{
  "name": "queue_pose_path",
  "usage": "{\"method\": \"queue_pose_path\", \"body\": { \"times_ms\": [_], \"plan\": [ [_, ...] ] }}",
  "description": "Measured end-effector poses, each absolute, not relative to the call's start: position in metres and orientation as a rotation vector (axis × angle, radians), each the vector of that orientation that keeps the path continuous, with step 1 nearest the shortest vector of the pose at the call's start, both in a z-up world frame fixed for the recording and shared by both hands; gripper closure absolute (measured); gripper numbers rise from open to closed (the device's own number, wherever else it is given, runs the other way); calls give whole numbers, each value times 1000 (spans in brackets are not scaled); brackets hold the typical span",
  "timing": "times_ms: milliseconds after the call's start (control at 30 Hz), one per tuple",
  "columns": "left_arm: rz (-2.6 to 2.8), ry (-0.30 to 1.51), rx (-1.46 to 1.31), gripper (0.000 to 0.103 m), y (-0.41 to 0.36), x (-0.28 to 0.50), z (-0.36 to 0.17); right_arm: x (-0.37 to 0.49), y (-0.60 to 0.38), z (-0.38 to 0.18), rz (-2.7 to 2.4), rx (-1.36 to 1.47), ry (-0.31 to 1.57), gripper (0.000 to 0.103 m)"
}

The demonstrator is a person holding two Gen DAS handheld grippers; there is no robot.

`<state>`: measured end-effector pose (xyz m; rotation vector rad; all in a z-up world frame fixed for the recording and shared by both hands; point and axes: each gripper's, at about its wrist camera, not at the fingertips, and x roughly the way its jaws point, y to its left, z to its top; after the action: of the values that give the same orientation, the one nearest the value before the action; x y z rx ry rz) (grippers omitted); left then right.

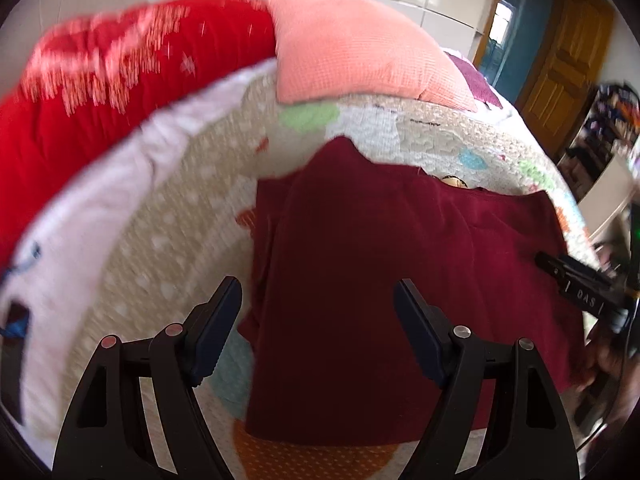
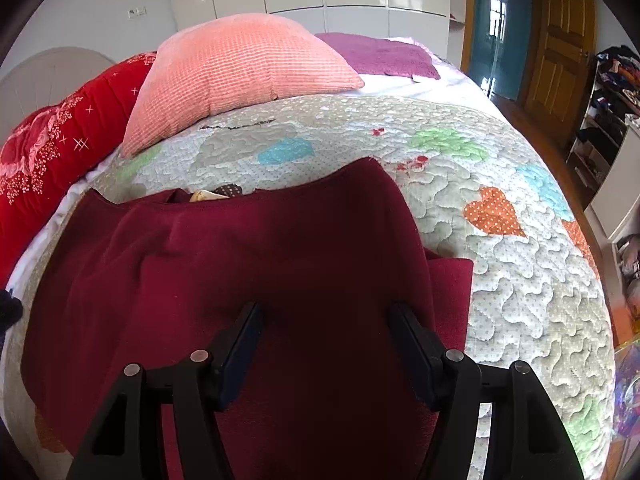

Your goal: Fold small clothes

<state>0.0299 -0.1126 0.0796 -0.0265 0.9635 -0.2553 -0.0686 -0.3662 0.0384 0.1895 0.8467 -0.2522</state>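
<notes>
Both grippers are hovering released over the maroon garment lying on the quilted bed: left gripper, right gripper, nothing grasped.

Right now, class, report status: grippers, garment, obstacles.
Left gripper open, right gripper open, both empty. Maroon garment partly folded on quilt. Nothing in the way.
</notes>
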Motion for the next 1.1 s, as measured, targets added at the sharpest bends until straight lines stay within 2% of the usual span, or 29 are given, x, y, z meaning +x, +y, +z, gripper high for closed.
{"method": "queue_pose_path", "body": {
  "times_ms": [367,567,733,933,1100],
  "plan": [
    [-107,1055,-85,24,-82,45,56,-82,-333,73,-77,229,752,39],
    [-78,1118,-203,24,-58,45,37,-40,-278,63,82,231,808,39],
    [-74,1107,-151,23,-54,32,41,7,-223,54,209,242,847,39],
    [-109,1147,-196,23,-40,25,36,59,-177,34,278,249,986,39],
    [-124,1144,-179,23,-37,16,39,76,-158,40,282,215,1006,39]
  ]
}}
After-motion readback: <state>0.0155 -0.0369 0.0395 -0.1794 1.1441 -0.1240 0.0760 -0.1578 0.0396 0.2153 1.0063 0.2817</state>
